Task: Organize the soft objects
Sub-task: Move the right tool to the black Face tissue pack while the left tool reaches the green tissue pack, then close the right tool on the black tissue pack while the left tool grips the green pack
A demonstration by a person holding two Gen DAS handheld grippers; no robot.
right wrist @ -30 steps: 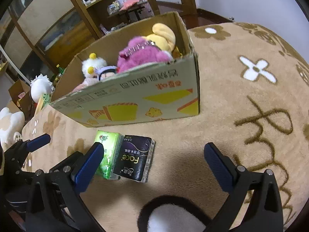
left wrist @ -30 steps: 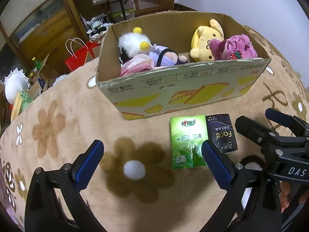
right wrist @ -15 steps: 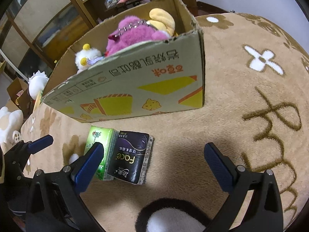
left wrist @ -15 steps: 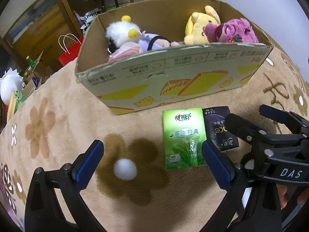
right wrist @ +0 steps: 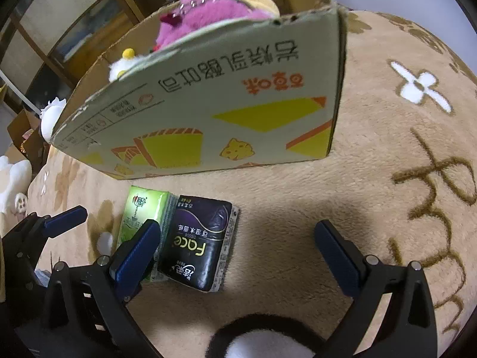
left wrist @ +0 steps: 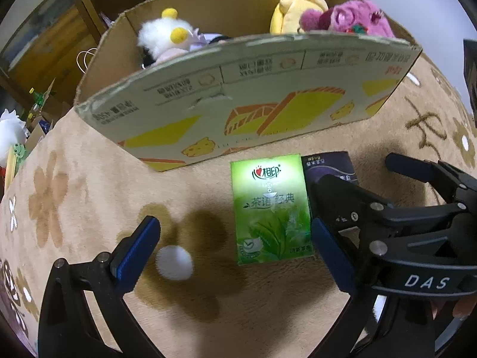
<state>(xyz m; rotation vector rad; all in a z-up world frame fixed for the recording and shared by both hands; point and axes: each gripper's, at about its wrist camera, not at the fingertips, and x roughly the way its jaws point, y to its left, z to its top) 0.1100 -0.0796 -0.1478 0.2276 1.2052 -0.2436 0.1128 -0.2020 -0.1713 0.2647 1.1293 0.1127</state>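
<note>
A green tissue pack and a black Face tissue pack lie side by side on the beige flower rug, in front of a cardboard box. The box holds a white plush, a yellow plush and a pink plush. My left gripper is open and low over the rug, with the green pack between its fingers. My right gripper is open, with the black pack between its fingers, near the left one. In the left wrist view the right gripper covers most of the black pack.
The rug stretches to the right of the box. A wooden cabinet and clutter with a white plush stand at the far left, beyond the rug's edge.
Both grippers have moved forward and down toward the two tissue packs and the box. The packs now sit between the open fingers. Nothing has been gripped.
</note>
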